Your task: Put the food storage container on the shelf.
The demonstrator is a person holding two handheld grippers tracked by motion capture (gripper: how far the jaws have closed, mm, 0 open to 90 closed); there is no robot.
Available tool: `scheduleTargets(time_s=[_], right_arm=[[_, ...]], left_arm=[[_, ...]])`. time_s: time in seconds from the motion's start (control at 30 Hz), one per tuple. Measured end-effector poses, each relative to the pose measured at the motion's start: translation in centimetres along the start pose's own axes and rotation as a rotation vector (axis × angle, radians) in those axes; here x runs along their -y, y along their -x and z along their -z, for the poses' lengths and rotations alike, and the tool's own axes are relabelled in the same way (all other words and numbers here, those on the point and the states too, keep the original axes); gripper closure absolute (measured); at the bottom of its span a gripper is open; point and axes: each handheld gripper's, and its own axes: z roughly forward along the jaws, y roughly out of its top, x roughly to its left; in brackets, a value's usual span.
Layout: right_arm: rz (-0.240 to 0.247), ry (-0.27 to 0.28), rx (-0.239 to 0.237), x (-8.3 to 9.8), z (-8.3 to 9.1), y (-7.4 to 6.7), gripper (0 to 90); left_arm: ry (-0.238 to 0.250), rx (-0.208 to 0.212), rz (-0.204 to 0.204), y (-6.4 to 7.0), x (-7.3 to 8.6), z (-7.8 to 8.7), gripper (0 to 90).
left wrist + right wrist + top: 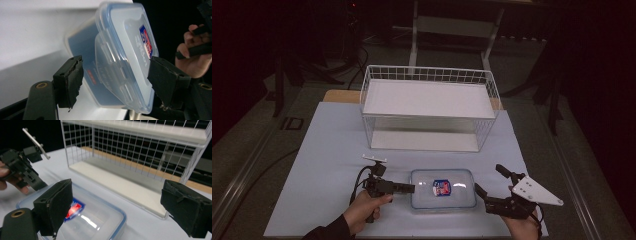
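Two black jaws of the left gripper stand wide apart on either side of one end of the single clear plastic container, their pads clear of it. Across that one lidded box, the right gripper also gapes wide with nothing between its jaws, hovering just over the container's other end. Beyond both stands one white wire rack with two shelves on the pale table sheet.

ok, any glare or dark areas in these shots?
High view: room black past the table, small glare on the box lid. Right gripper view: bright glint beside the lid's label. Left gripper view: tilted, black at right, box sharp.
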Motion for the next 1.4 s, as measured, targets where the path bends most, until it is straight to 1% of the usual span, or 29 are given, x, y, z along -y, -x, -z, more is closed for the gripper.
scheduleTargets(time_s=[0.03,0.07,0.1,0.13,0.17,0.2,0.23,0.27,0.3,0.33,0.37,0.4,0.43,0.5,0.57,0.63,0.77,0.83,0.87,0.93,1.03,1.1,1.13,1.17,1.23,1.3,1.4], right_arm=[[-0.007,-0.032,-0.022,0.2,-0.3,-0.1,10.4],[-0.009,-0.043,-0.03,0.3,-0.5,-0.2,10.4],[-0.005,-0.049,-0.039,0.4,-0.6,-0.3,10.5],[-0.005,-0.057,-0.036,0.5,-0.7,-0.3,13.0],[-0.008,-0.074,-0.043,0.5,-0.7,-0.3,16.7],[-0.016,-0.098,-0.064,0.6,-0.9,-0.2,16.3],[-0.027,-0.11,-0.071,0.6,-1.0,-0.1,17.8],[-0.036,-0.121,-0.081,0.8,-1.1,0.0,21.6],[-0.048,-0.144,-0.1,0.9,-1.2,0.2,24.4],[-0.079,-0.183,-0.113,1.1,-1.4,0.5,25.1],[-0.122,-0.225,-0.136,1.4,-1.7,0.9,25.4],[-0.183,-0.264,-0.165,1.6,-2.0,1.3,26.6],[-0.224,-0.286,-0.181,1.9,-2.2,1.7,26.6],[-0.275,-0.32,-0.19,2.4,-2.5,2.3,26.6],[-0.334,-0.333,-0.209,2.7,-2.6,2.9,26.6],[-0.383,-0.336,-0.219,2.9,-2.7,3.5,26.6],[-0.479,-0.366,-0.273,3.6,-3.1,4.7,26.6],[-0.515,-0.395,-0.305,4.0,-3.3,5.0,26.6],[-0.534,-0.412,-0.319,4.2,-3.5,5.1,26.6],[-0.569,-0.428,-0.351,4.7,-3.6,5.3,26.7],[-0.608,-0.453,-0.385,5.0,-3.8,5.5,29.5],[-0.63,-0.464,-0.4,5.3,-3.9,5.6,33.0],[-0.655,-0.47,-0.411,5.3,-3.9,5.7,34.3],[-0.655,-0.47,-0.411,5.3,-3.9,5.7,34.3],[-0.677,-0.483,-0.421,5.6,-3.9,5.8,38.3],[-0.693,-0.49,-0.428,5.8,-4.0,5.9,37.4],[-0.722,-0.503,-0.446,6.1,-4.1,6.1,38.5]], left_arm=[[-0.005,0.006,0.0,-0.1,0.0,-0.1,32.5],[-0.008,0.014,-0.002,-0.1,0.0,-0.3,34.0],[-0.013,0.013,0.002,-0.2,0.0,-0.4,34.9],[-0.016,0.013,0.011,-0.2,0.0,-0.6,37.2],[-0.017,0.014,0.008,-0.3,0.0,-0.6,38.1],[-0.013,0.018,0.006,-0.3,0.0,-0.6,38.4],[-0.009,0.018,-0.002,-0.3,-0.1,-0.4,40.0],[0.003,0.015,-0.01,-0.2,-0.1,-0.2,43.9],[0.008,0.009,-0.02,0.0,-0.1,0.0,48.6],[0.004,0.005,-0.027,0.0,-0.1,0.0,49.6],[0.008,0.009,-0.018,0.0,0.0,0.0,49.7],[0.009,0.009,-0.018,0.0,0.0,0.0,49.9],[0.008,0.006,-0.023,0.1,0.0,0.0,49.9],[0.005,0.004,-0.037,0.2,0.0,0.0,50.0],[0.007,0.004,-0.047,0.4,0.1,0.0,50.7],[0.004,0.01,-0.063,0.6,0.1,0.0,52.0],[-0.004,0.009,-0.111,1.2,0.3,0.0,54.5],[-0.009,0.017,-0.119,1.4,0.4,0.1,55.6],[-0.012,0.017,-0.133,1.5,0.5,0.1,56.1],[-0.014,0.016,-0.147,1.8,0.5,0.0,56.5],[-0.02,0.021,-0.171,2.0,0.7,0.0,57.4],[-0.018,0.021,-0.176,2.2,0.7,-0.1,57.8],[-0.019,0.02,-0.182,2.2,0.8,-0.1,57.9],[-0.019,0.02,-0.182,2.2,0.8,-0.1,57.9],[-0.016,0.019,-0.198,2.4,0.9,-0.1,58.2],[-0.015,0.018,-0.209,2.4,1.0,-0.1,58.2],[-0.014,0.015,-0.207,2.5,1.0,-0.1,58.2]])
